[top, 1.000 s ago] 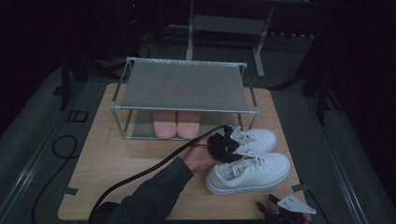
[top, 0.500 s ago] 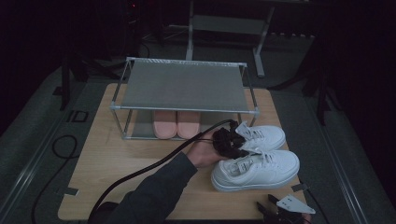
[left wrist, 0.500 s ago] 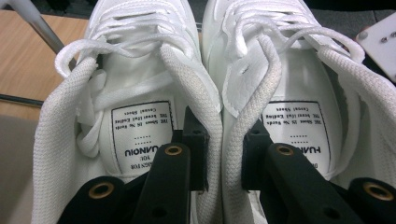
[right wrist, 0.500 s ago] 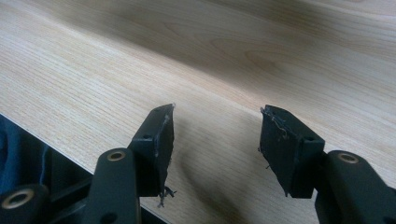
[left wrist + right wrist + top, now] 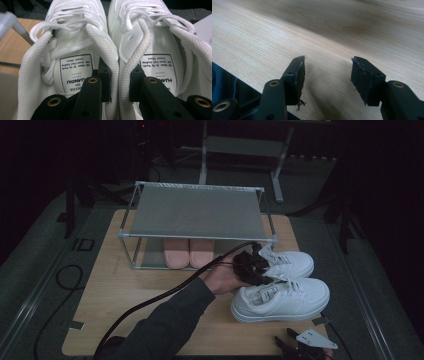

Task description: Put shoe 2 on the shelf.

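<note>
The left gripper [image 5: 119,82] clamps the touching inner collars of two white sneakers [image 5: 280,295], one jaw inside each shoe, just right of the shoe rack [image 5: 195,212]. The right gripper [image 5: 327,75] hangs open and empty over the table [image 5: 287,32] at its near right edge.

**Pair of white trainers, pinched together at the collars**

Two white lace-up leather trainers sit side by side at the right of the wooden tabletop, beside the metal rack. The nearer white trainer [image 5: 282,299] lies sole-down, toe to the right, and the farther white trainer [image 5: 290,262] runs parallel just behind it. Their inner collars touch (padded mesh, cream-white), pressed between the left gripper [image 5: 119,83], one jaw inside each shoe. Each insole carries a printed black-bordered label. Laces are loosely threaded, tongues raised.
</note>
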The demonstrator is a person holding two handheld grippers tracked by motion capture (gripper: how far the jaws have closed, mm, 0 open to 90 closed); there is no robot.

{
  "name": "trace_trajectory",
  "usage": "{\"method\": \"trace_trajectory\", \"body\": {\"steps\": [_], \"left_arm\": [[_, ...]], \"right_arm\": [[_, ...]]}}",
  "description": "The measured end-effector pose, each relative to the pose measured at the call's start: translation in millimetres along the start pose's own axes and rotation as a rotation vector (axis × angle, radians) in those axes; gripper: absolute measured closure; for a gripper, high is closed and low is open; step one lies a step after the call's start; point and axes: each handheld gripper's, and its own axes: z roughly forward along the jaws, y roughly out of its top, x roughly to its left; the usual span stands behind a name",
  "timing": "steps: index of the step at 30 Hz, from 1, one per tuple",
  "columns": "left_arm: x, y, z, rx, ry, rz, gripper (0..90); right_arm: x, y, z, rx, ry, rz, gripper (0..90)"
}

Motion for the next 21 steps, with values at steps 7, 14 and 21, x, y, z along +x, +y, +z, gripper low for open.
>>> {"method": "trace_trajectory", "body": {"steps": [7, 14, 21], "left_arm": [[0.8, 12.5, -7.0, -0.015, 0.000, 0.004, 77.8], [2.8, 23.1, -15.7, -0.021, 0.003, 0.003, 77.7], [3.4, 34.7, -27.2, -0.027, 0.003, 0.016, 77.7]], "right_arm": [[-0.4, -0.1, 0.3, -0.001, 0.000, 0.000, 43.9], [-0.5, -0.2, 0.4, 0.002, -0.001, 0.005, 43.9], [-0.9, -0.4, 0.4, 0.003, -0.001, 0.008, 43.8]]}}
